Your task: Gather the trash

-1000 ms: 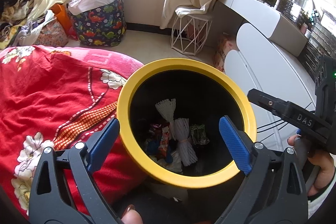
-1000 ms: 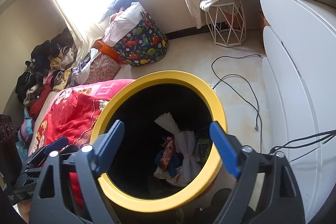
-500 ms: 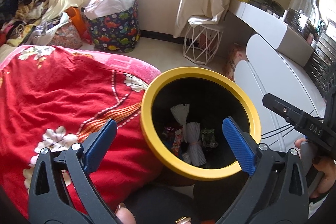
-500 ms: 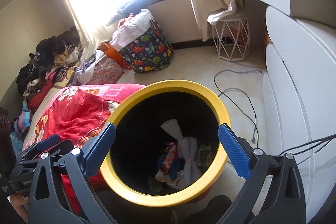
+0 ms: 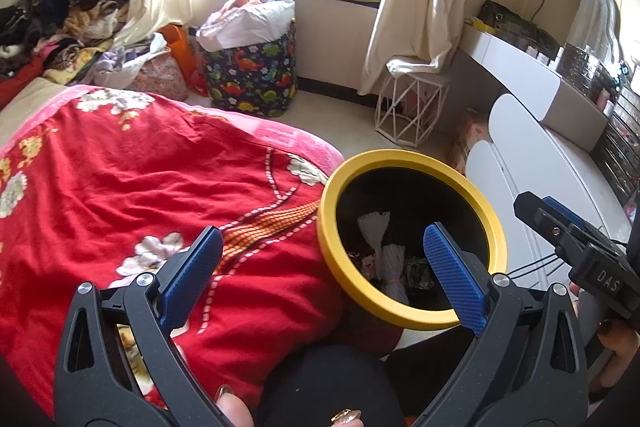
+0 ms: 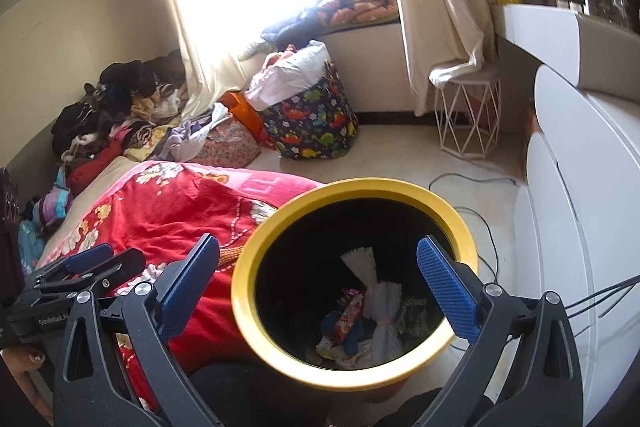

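Lying in the bin (image 6: pixel 460 227), trash (image 6: pixel 382 311) below empty, spread jaws.

1. The bin (image 6: pixel 280 227) floor lay mostly in shadow; the wrappers (image 6: pixel 348 323) there were too small to read.
2. The person's hand (image 5: pixel 612 339) was cut off at the lower right edge.
3. The dresser (image 5: pixel 520 63) clutter was blurred.

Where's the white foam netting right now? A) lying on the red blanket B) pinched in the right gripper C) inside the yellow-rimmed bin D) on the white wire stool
C: the white foam netting lies at the bottom of the yellow-rimmed bin among wrappers, and both grippers' jaws stand wide apart with nothing between them.
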`<state>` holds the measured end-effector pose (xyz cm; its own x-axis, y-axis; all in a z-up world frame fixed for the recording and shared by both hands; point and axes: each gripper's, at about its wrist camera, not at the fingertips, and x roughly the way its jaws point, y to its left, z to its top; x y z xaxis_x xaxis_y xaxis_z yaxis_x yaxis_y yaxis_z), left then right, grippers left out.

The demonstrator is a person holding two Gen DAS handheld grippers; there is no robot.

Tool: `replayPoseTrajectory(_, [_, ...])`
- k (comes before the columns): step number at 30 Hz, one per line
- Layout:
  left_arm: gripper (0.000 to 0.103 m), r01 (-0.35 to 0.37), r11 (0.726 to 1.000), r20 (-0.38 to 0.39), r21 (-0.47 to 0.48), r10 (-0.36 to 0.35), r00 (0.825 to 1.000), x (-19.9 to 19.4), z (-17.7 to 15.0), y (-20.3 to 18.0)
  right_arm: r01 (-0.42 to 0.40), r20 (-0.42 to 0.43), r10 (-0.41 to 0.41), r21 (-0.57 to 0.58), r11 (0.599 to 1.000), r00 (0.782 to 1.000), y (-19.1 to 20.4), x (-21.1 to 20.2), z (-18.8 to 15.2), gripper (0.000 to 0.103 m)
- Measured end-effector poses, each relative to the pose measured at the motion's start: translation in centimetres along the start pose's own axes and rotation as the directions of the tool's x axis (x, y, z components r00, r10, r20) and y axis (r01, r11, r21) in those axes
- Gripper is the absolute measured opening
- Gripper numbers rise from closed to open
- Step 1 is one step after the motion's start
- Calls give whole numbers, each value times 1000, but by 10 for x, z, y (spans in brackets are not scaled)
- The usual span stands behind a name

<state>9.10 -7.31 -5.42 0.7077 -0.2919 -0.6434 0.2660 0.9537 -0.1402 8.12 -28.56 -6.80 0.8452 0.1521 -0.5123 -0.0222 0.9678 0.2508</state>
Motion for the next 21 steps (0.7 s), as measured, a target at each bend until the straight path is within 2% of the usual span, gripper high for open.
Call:
replayPoseTrajectory(6, [93,-32,999,69,-21,33,997,-24,-7,10,-13,87,17,-45,999,996,17,-17,-5,96])
replayPoseTrajectory(11, [93,-66,998,132,-20,68,989,-46,-15,14,-6,178,21,-83,997,984,31,-35,-10,96])
replayPoseTrajectory(16, [93,-106,994,181,-18,107,978,-63,-24,16,23,280,15,-130,991,960,45,-53,-18,96])
replayPoseTrajectory(21, [93,-132,991,232,-22,134,963,-77,-32,20,79,375,-9,-172,982,927,56,-68,-31,96])
